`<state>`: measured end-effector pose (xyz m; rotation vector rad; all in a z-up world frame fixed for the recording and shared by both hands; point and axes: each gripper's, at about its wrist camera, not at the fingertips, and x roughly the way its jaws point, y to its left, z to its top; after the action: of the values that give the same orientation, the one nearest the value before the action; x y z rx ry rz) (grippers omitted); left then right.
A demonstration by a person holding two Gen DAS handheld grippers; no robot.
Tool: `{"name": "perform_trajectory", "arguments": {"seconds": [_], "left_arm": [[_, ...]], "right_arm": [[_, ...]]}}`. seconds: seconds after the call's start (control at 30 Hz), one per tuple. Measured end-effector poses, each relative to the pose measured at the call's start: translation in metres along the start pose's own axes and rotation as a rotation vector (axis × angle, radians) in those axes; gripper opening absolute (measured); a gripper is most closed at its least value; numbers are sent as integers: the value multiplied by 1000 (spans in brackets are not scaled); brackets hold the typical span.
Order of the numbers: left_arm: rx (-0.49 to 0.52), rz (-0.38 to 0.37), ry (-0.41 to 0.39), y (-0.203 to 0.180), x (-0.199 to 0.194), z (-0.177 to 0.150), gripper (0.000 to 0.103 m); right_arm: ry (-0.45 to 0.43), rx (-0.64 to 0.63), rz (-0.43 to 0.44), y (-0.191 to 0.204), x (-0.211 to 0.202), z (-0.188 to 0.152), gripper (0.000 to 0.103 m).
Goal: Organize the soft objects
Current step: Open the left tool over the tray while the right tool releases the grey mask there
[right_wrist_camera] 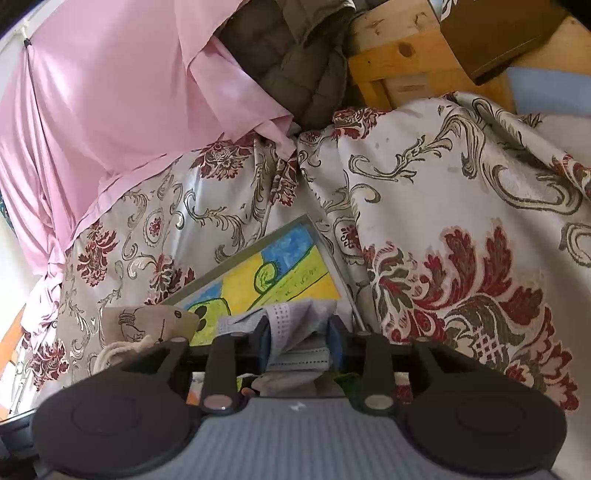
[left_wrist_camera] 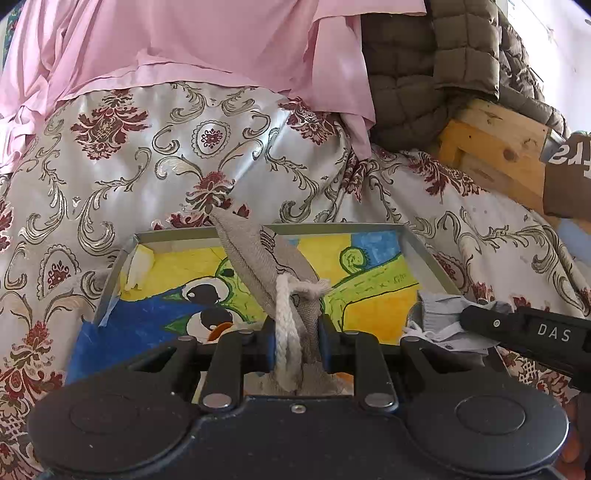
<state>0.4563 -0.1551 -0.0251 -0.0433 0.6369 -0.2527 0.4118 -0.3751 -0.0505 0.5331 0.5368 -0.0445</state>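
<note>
A grey cloth pouch [left_wrist_camera: 255,251] with a white rope drawstring [left_wrist_camera: 286,317] sticks up between my left gripper's blue pads; the left gripper [left_wrist_camera: 295,328] is shut on it, over a grey-rimmed tray [left_wrist_camera: 332,226] lined with a bright painted picture. The pouch [right_wrist_camera: 147,321] also shows at the left of the right wrist view. A bundle of grey-white face masks [right_wrist_camera: 295,321] lies at the tray's [right_wrist_camera: 240,256] near right corner, between the pads of my right gripper [right_wrist_camera: 299,332], which stand apart and loose around it. In the left wrist view, a right gripper finger [left_wrist_camera: 480,319] rests over the masks [left_wrist_camera: 439,317].
A floral silver-and-red cloth [left_wrist_camera: 184,155] covers the surface around the tray. Behind it lie a pink sheet [left_wrist_camera: 184,37] and a quilted olive jacket [left_wrist_camera: 424,66]. A wooden frame [left_wrist_camera: 495,147] and a brown cardboard box [right_wrist_camera: 498,33] stand at the right.
</note>
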Motion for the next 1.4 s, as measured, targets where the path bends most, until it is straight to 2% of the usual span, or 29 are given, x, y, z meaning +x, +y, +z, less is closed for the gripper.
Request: {"name": "perform_trajectory", "arguments": {"seconds": [0.17,0.23,0.37,0.43,0.53,0.57,0.6,0.67,0.9,1.17,1.4], "left_arm": [[-7,18,8,-3,1,-3,29],[-20,20,11,-4,-1,-4,31],[-13,32,6,-6,-9,-9,51],[-7,44,5,-8,-12,-13,53],[-11,51,0,-8,-21,-16,53],[-18,50,-9,-7,-26,-16,56],[-27,49,-20,-6,-33,-16,61],[-39,51,-43,-4,-46,-15,65],[-49,62,-132,0,-104,-7,74],[-76,38,-230,0,-177,-7,84],[-90,12,-281,-5,-233,-27,94]], "right_arm": [[7,2,12,1,-3,-2,52],[4,-2,11,3,-7,-1,53],[-29,-70,-25,14,-21,-3,59],[-40,-91,-25,18,-29,-3,62],[-58,-110,-12,25,-42,-2,71],[-62,-113,-4,27,-45,-2,75],[-67,-112,9,28,-50,-1,77],[-74,-106,25,30,-59,0,81],[-139,-132,54,41,-111,2,90],[-227,-164,69,52,-185,-6,103],[-254,-227,59,63,-233,-39,103]]}}
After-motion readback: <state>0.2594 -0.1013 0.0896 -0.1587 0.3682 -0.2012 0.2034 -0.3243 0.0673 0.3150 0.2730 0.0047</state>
